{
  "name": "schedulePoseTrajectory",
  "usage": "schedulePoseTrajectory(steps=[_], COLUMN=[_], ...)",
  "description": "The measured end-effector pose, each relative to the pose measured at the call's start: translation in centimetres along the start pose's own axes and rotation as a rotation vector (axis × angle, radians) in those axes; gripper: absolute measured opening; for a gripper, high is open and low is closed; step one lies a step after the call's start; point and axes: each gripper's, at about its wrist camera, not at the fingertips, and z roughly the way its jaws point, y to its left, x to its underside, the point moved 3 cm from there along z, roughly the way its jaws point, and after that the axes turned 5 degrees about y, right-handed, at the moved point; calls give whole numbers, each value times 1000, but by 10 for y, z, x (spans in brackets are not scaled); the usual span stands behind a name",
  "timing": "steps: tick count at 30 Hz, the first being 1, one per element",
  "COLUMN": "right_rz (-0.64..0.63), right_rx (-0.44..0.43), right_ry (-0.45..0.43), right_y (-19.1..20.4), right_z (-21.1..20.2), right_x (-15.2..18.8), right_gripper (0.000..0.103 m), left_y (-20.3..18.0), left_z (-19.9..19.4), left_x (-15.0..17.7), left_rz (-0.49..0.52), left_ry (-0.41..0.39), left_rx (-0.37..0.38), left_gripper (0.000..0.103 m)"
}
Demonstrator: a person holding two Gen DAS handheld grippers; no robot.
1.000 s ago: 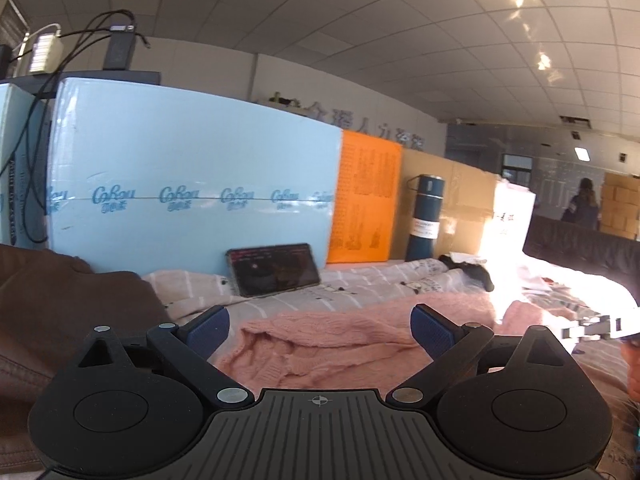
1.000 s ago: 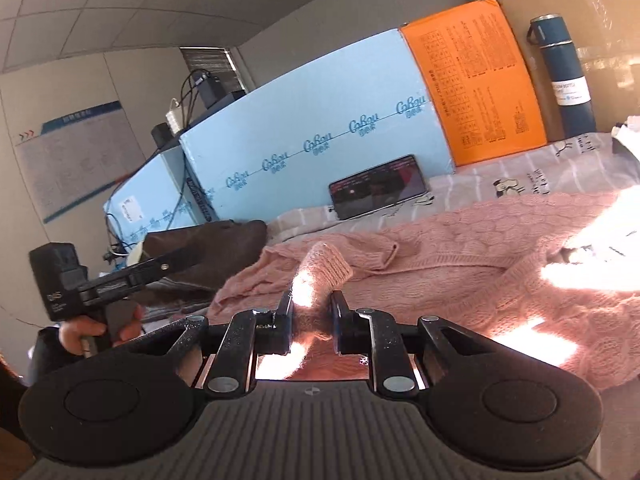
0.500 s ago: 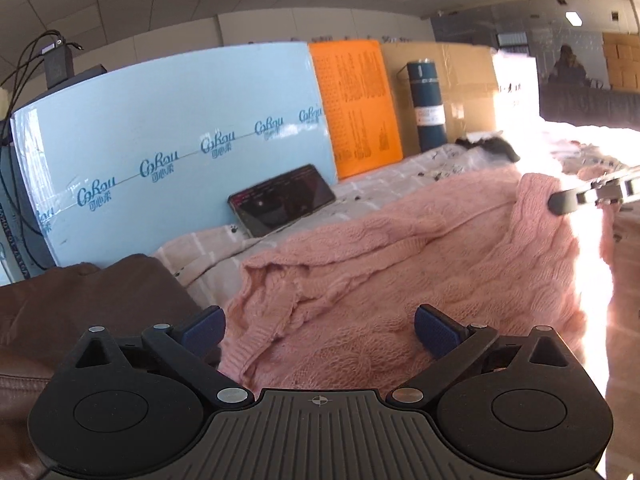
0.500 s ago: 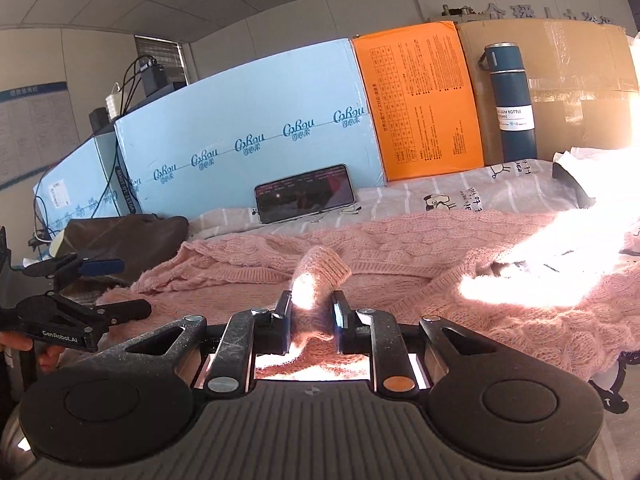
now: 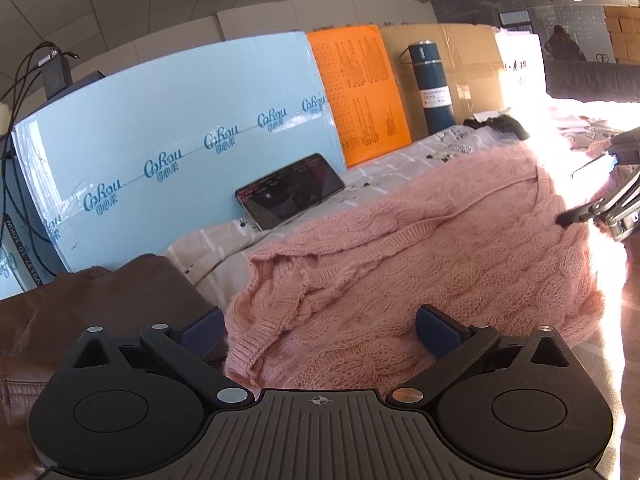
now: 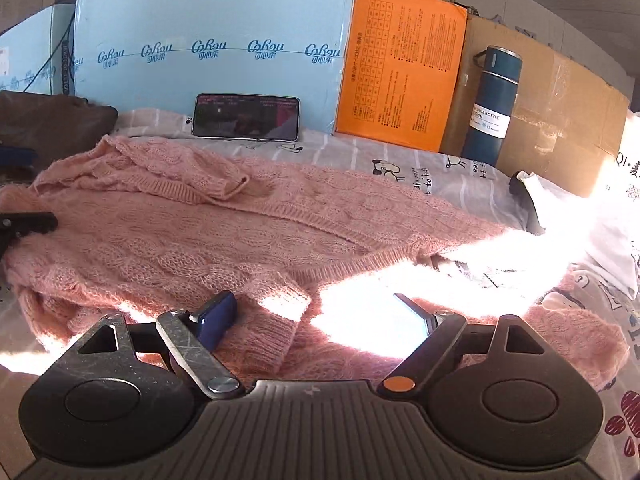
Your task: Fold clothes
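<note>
**Right claw let go of the cuff, sleeve fold laid**

Once the sleeve cuff (image 6: 272, 328) was down on the sweater body, the right claw (image 6: 316, 316) had just been opening: half a second earlier its pads were pinched on that cuff, now the jaws stood wide, cuff lying loose between them, nearer the left pad, nothing gripped.

- Pink knit sweater (image 6: 208, 236) lay spread directly ahead of the right claw, on a printed sheet (image 6: 400, 160); whether that covers a bed or a worktop I couldn't tell.
- Left claw (image 5: 320, 328) was wide open, empty, hovering low over the sweater's near edge. A folded-over flap of knit sat just ahead of it, left of centre.
- Brown jacket (image 5: 100, 300) sat left of the left claw, touching nothing that matters.
- Phone (image 6: 246, 117), blue bottle (image 6: 494, 106) and boxes sat well beyond both claws, clear of the work.

Read: one sleeve fold looks done. Body still wide and unfolded, so task maybe mid-way. Next grab probably needs the far sleeve or hem. Glare on the right side hid some of the fabric edge.
</note>
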Motion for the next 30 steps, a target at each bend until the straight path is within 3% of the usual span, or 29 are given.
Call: schedulePoseTrajectory(steps=[6,10,13,15,18,20,25,28,30], right_rz=[12,14,-47,-83,-110,-150,-247,-288,-314], right_rx=[0,-4,-15,-45,-105,-107,-94,-116,-106], right_ry=[7,8,-19,-78,-196,-237,-229,-197,-136], right_y=[-2,-3,-1,-2,-12,-19,-40,-54,-64], right_z=[2,1,-5,-16,-39,-51,-69,-77,-78], right_x=[1,0,-3,-4,-1,3,23,36,46], right_gripper=[90,91,91,91,103,103,103,103,103], left_y=[-15,-41,-44,-42,-40,-39,-43,-49,-55], left_z=[-23,-11,-11,-13,-24,-30,-44,-49,-47], left_x=[-8,-4,-2,-2,-2,-2,-4,-3,1], left_rz=[70,223,239,236,237,246,307,357,420], left_ry=[-179,-79,-72,-92,-152,-186,-202,-147,-67], left_rx=[110,107,102,99,90,73,69,127,170], left_gripper=[103,103,103,103,103,103,103,103,103])
